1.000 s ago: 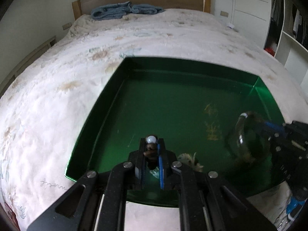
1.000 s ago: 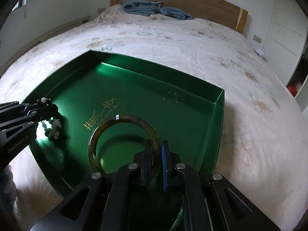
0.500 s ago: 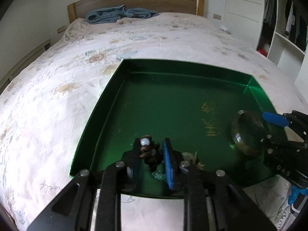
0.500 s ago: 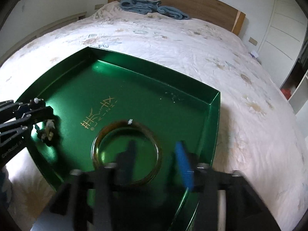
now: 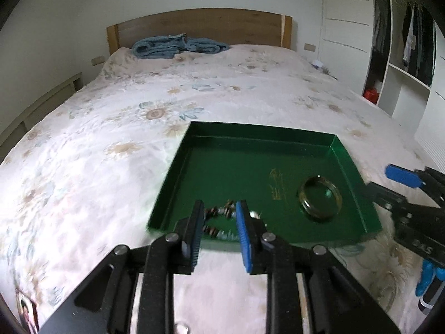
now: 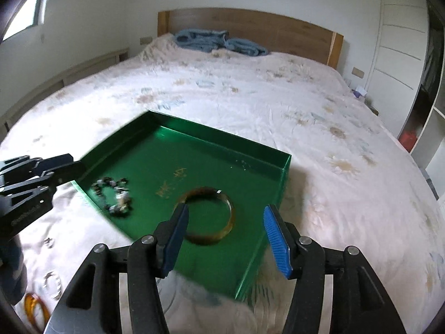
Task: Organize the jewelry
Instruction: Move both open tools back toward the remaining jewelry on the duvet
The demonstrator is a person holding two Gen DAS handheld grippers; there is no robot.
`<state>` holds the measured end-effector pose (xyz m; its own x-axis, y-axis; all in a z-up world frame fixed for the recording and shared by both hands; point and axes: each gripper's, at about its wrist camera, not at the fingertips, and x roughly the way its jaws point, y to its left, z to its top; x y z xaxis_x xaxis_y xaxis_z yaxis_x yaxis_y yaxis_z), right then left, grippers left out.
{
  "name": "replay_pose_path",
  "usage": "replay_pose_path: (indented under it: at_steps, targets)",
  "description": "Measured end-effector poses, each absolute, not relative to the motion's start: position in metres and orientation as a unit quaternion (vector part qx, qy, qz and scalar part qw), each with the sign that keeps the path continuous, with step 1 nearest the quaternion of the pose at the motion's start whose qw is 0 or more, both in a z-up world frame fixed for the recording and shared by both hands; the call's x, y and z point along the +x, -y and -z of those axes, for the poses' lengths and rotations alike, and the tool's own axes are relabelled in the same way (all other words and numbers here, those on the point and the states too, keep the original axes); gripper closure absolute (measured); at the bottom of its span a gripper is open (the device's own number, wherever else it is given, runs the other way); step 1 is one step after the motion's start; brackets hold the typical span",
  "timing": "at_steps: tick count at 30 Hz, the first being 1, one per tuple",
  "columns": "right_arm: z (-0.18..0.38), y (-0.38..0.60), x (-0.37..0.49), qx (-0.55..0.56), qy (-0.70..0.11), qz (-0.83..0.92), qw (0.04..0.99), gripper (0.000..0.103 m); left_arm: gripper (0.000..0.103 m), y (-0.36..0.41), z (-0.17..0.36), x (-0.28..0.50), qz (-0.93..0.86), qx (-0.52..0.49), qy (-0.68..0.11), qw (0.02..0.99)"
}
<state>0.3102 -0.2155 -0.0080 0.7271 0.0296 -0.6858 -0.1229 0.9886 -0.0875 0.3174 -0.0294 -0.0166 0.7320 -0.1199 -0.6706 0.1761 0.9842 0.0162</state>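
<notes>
Green tray (image 5: 178, 167) on floral bed (image 5: 111, 139), amber bangle (image 6: 219, 220) flat on tray floor, beaded bracelet (image 6: 115, 197) near its edge, left gripper (image 5: 219, 225) fingers just opened narrowly, apparently clear of beads, right gripper (image 6: 226, 229) fingers just opened wide, holding nothing.

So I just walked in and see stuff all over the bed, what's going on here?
A person is sorting jewelry into a green tray on the bed, with tongs in each hand. The right tongs have just been opening and hold nothing; the amber bangle lies flat in the tray. The left tongs have also just been opening, and the beaded bracelet lies in the tray's near corner. A few more rings and an orange bangle wait on the bedspread.
</notes>
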Motion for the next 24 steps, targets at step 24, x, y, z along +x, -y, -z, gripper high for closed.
replay_pose_path:
  at_steps: [24]
  targets:
    - [-0.040,0.222,0.109,-0.076,-0.311,-0.120,0.940,0.047,0.074,-0.053,-0.021,0.130,0.052,0.020,-0.344,0.937]
